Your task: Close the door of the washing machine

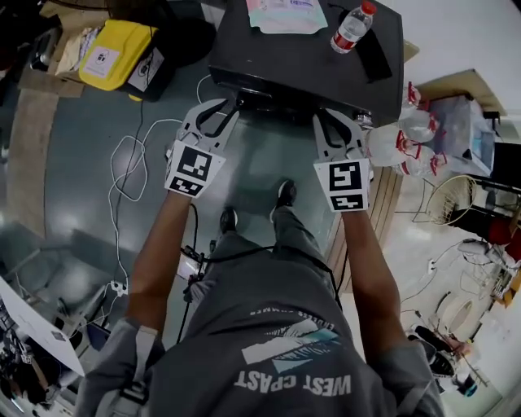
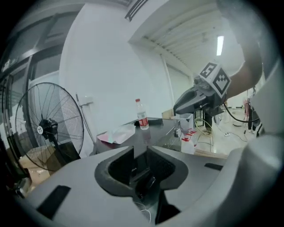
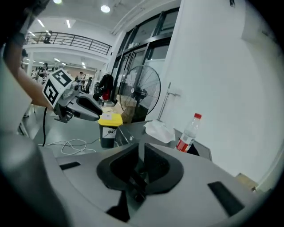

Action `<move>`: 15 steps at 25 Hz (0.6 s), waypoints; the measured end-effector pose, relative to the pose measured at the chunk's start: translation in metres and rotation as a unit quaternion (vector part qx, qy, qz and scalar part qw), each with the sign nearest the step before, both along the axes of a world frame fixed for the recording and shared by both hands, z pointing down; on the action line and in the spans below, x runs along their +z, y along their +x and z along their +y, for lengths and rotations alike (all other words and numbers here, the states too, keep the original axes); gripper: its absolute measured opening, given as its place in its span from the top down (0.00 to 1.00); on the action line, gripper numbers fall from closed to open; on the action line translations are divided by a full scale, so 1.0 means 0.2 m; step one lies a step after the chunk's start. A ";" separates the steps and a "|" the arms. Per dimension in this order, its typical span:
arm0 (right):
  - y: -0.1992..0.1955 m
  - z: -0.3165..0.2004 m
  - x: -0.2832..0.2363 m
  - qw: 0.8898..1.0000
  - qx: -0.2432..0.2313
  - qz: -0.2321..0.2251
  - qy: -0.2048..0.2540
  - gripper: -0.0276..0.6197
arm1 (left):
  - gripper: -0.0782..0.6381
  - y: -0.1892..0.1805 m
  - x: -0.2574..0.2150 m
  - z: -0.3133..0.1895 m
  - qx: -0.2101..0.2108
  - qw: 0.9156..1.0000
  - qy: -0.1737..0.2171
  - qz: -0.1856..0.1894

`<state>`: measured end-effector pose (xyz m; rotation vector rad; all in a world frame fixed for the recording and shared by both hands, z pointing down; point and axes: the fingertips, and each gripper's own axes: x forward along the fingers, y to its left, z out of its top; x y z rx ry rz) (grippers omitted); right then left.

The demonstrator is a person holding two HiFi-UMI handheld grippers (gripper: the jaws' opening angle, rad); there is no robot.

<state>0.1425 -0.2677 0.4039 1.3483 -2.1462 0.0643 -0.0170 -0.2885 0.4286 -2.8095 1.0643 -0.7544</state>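
Left gripper [image 1: 221, 110] and right gripper [image 1: 335, 122] held up side by side, well apart, just short of the washing machine's near edge, each with jaws drawn in to a slim gap and nothing between them. Straight ahead, the washing machine [image 1: 301, 61] seen from above as a dark box with a flat top, its door not made out in any view. Off to the left, a standing fan [image 2: 44, 126] and a yellow-lidded box [image 1: 118, 53] on the floor; on the machine's top, a pale packet [image 1: 285, 15] and a red-capped water bottle [image 1: 352, 28].
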 end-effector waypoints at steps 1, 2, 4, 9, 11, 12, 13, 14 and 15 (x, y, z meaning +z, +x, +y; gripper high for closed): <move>0.00 0.03 -0.08 1.000 0.002 -0.009 0.009 0.86 | 0.75 -0.04 -0.06 0.02 0.001 1.000 0.008 -0.001; 0.00 0.06 -0.15 1.000 0.004 -0.019 0.018 0.87 | 0.75 -0.07 -0.13 0.04 0.002 1.000 0.016 -0.003; 0.01 0.11 -0.30 0.998 0.010 -0.042 0.037 0.87 | 0.75 -0.14 -0.26 0.06 0.002 0.999 0.035 -0.005; -0.02 0.24 -0.63 0.993 0.002 -0.090 0.080 0.88 | 0.75 -0.37 -0.54 0.10 -0.004 0.996 0.082 -0.021; -0.05 0.30 -0.75 0.990 -0.009 -0.104 0.099 0.88 | 0.75 -0.47 -0.63 0.12 -0.005 0.995 0.099 -0.027; -0.07 0.34 -0.81 0.988 -0.013 -0.110 0.108 0.88 | 0.75 -0.52 -0.68 0.13 -0.007 0.994 0.106 -0.028; -0.08 0.37 -0.86 0.986 -0.015 -0.118 0.116 0.89 | 0.75 -0.56 -0.72 0.15 -0.010 0.993 0.114 -0.030; -0.09 0.40 -0.92 0.984 -0.017 -0.125 0.125 0.89 | 0.75 -0.61 -0.76 0.17 -0.013 0.992 0.121 -0.030; -0.10 0.43 -0.97 0.982 -0.017 -0.133 0.133 0.89 | 0.75 -0.65 -0.81 0.19 -0.018 0.991 0.126 -0.028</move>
